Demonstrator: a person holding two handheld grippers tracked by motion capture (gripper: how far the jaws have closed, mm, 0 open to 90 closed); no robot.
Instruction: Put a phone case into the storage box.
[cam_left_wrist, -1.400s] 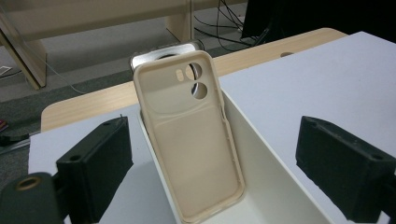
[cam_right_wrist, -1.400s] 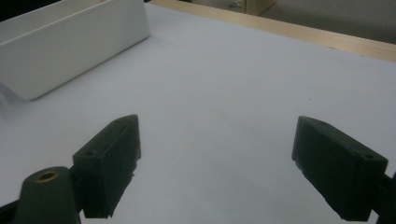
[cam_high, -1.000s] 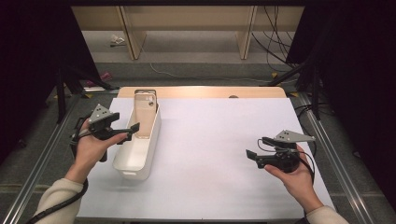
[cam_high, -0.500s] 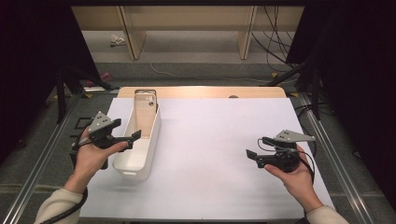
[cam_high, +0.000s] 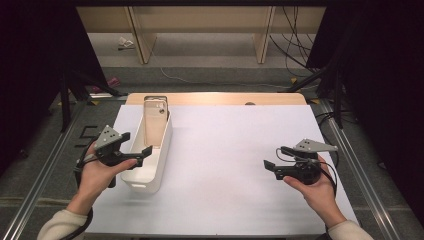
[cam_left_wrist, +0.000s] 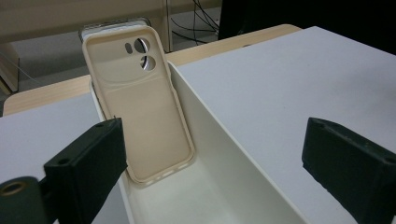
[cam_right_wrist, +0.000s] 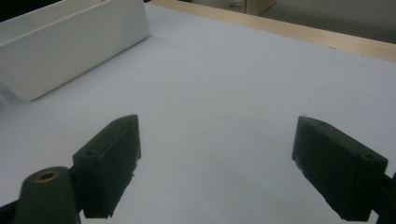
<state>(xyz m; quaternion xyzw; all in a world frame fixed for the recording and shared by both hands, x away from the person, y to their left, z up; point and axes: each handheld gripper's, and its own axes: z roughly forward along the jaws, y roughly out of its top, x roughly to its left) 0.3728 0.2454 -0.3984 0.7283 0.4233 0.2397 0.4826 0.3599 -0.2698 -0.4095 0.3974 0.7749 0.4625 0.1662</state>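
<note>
Evenly lit from above across the white table (cam_high: 230, 150), dark at left and right frame edges. Soft shadow beside the bin (cam_high: 150, 150). Close black fingers (cam_right_wrist: 109, 163) blurred (both gripper views), slightly grainy overall.

The left gripper (cam_high: 134, 142) sits in the person's left hand (cam_high: 95, 172), low beside the near end of the white bin (cam_high: 150, 175), its two black fingers (cam_left_wrist: 88, 163) spread wide with nothing between them. The right gripper (cam_high: 274, 157), held in the right hand (cam_high: 315, 187) well away from the bin, points toward it over the surface (cam_high: 225, 150), fingers (cam_right_wrist: 109, 158) likewise apart and empty.
</note>
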